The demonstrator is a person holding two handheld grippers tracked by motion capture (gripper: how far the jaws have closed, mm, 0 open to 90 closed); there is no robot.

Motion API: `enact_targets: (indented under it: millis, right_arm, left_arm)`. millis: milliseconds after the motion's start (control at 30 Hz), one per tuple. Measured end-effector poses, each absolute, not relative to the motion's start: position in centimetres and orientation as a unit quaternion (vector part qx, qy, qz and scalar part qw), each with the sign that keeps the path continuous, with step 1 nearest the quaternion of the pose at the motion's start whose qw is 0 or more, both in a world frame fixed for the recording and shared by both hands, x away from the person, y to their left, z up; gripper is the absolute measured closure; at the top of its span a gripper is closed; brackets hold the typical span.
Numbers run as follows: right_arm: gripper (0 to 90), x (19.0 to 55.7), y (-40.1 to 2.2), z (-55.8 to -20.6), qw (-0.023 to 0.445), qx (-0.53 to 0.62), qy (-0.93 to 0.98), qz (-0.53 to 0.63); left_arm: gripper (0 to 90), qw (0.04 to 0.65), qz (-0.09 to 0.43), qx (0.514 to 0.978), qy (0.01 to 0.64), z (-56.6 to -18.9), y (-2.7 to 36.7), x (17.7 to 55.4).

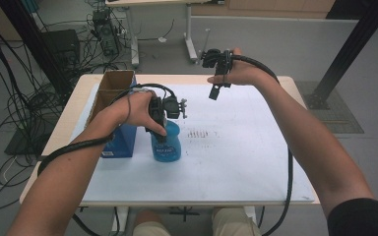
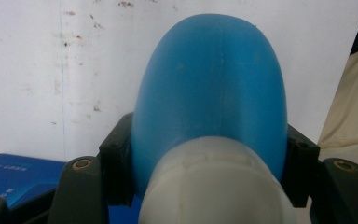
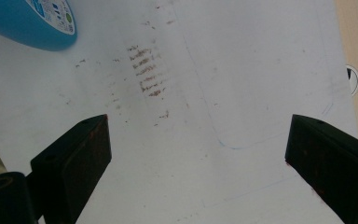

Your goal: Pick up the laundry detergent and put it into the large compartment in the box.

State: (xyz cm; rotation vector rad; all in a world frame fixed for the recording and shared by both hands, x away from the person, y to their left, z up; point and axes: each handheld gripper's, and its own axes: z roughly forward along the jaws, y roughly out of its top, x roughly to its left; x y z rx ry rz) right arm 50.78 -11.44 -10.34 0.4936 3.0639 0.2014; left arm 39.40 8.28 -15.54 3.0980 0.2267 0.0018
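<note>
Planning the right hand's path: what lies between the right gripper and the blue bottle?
Bare white mat with a patch of brown smudges, seen in the high view, between the right gripper and the blue bottle.

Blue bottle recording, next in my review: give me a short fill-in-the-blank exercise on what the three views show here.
1. The left gripper is shut on the ____ bottle.
2. The jaws of the right gripper stand ____, with nothing between them.
3. In the high view, the cardboard box sits at the table's ____ edge.
4. The bottle's cap is ____ in colour.

Missing words: blue; open; left; white
</note>
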Motion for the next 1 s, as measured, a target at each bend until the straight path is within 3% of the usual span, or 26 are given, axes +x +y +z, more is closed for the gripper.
enact_targets:
  millis: [1000]
  right_arm:
    - [6.8, 50.74, -11.61, -10.31, 0.016, 0.158, 0.985, 0.067]
  left_arm:
    - [37.3, 0.017, 0.001, 0.997, 0.074, -15.56, 8.21, 39.36]
